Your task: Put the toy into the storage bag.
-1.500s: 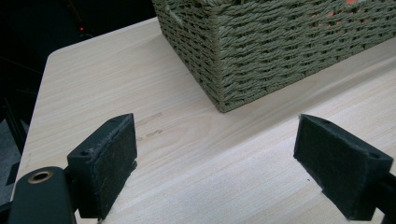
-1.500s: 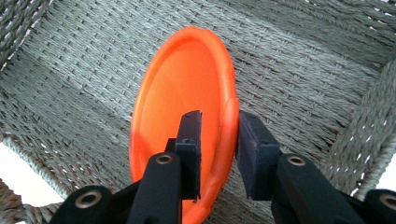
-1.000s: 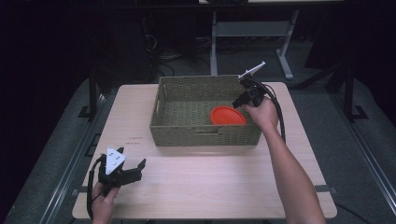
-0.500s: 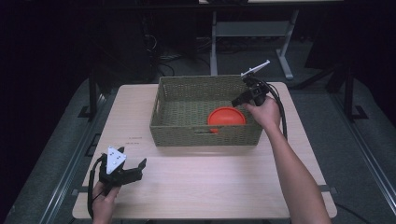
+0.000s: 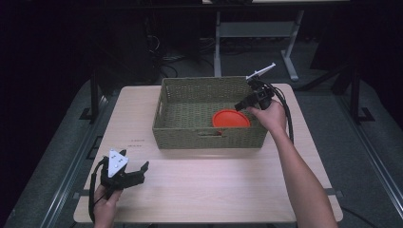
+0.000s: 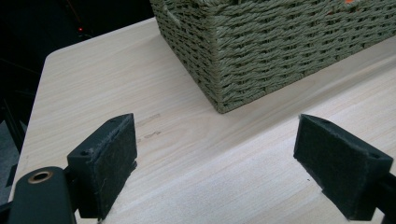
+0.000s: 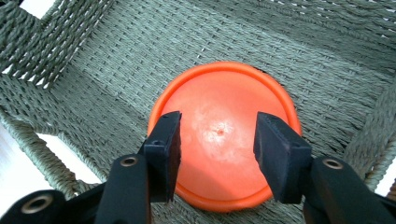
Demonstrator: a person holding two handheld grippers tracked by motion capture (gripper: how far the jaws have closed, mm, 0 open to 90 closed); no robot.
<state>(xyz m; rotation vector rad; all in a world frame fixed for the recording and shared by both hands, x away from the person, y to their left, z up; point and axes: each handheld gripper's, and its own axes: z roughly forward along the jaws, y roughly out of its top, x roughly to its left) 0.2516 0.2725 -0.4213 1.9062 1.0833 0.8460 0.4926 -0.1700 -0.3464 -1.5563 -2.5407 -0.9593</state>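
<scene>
Right gripper hovers agape above orange disc, basket floor close-up.

You are working in what looks like a lab or a recording studio rather than a home: the pale wooden table stands alone on a grey floor with dark, unlit surroundings on all sides. Behind it you can see a metal stand with splayed feet and loose cables trailing over the floor (nothing domestic among them). A dark frame rises beside the table's left edge.
</scene>
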